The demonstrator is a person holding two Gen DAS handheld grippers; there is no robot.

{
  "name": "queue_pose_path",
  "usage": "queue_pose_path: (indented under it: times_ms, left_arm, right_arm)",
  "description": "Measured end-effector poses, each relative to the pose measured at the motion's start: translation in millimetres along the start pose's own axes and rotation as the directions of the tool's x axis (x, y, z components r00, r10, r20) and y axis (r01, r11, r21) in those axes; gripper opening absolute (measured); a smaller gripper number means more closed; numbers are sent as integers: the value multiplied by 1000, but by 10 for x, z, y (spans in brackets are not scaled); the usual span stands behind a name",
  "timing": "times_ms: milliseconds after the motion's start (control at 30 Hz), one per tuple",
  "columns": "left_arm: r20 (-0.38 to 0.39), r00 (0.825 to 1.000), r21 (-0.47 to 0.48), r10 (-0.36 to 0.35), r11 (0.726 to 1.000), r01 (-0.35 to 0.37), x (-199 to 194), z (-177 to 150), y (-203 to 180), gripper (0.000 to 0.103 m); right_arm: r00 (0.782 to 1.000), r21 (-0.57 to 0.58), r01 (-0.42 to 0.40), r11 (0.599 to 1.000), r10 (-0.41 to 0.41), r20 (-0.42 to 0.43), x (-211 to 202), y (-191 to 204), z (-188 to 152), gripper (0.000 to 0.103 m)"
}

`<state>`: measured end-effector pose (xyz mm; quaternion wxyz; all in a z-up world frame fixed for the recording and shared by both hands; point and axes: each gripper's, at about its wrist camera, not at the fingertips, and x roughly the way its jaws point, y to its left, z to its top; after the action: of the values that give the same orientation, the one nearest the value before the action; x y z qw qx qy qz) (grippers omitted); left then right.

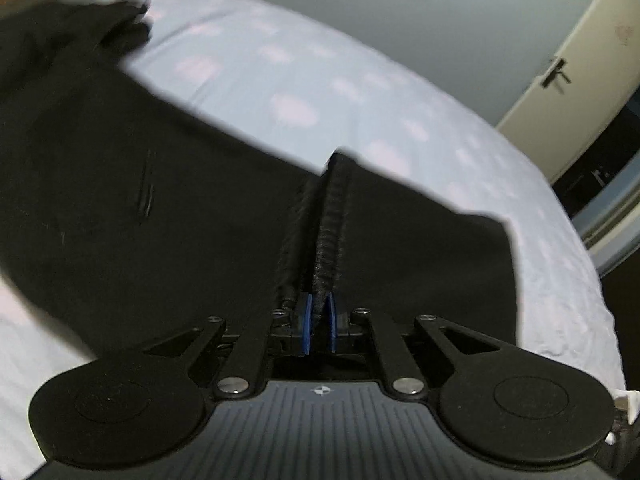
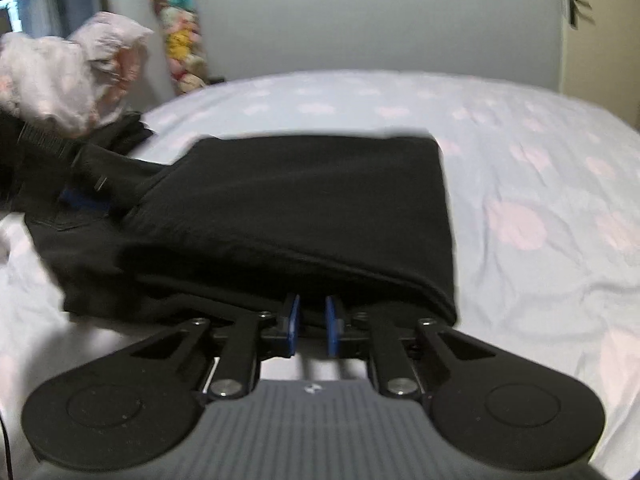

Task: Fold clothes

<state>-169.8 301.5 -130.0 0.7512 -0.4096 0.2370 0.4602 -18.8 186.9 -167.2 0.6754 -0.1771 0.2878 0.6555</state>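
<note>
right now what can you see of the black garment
The black garment looks like soft knit cloth, folded over itself on the bed sheet. A ribbed band is pinched in the left gripper. The right gripper sits at its near folded edge with cloth over its tips.

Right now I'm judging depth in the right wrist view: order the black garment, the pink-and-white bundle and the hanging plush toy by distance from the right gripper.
From the right gripper:
1. Black garment, right at the fingertips, centre.
2. Pink-and-white bundle, far left.
3. Hanging plush toy, on the back wall.
</note>
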Motion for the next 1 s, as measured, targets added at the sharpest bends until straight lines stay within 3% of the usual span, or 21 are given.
queue_pose_path:
  times_ms: [33,200,267,367,500,600,767,900,1000]
  left_arm:
    - [-5,1000,0,7,1000,-7,56,-29,13,11]
    - [15,1000,-46,5,999,-4,128,-95,73,11]
    - [29,1000,-63,0,998,2,121,-123,83,11]
    - [48,999,-90,-7,996,12,112,-164,98,12]
    - [75,997,-124,-17,992,26,99,-219,118,13]
    - [95,995,-150,-23,988,37,89,-261,133,13]
    - [116,992,-191,-52,979,74,115,-287,202,13]
    - [97,993,-185,-72,979,89,177,-226,219,13]
    - [90,991,-172,-95,979,109,213,-216,237,13]
  right_arm:
    - [1000,10,5,1000,-5,-13,41,-38,-1,0]
    - [995,3,-10,1000,11,-99,55,-87,84,0]
    - [993,7,-27,1000,28,-116,-51,-98,146,6]
    - [999,4,-48,999,48,-2,-381,-230,306,6]
    - [981,7,53,999,-54,188,-474,-300,375,7]
    - [970,55,108,993,-118,213,-291,-376,410,7]
    - [952,160,114,980,-154,265,27,-449,610,6]
    - [954,130,152,980,-180,241,288,-367,628,4]
    - [972,107,180,978,-194,133,623,-419,679,5]
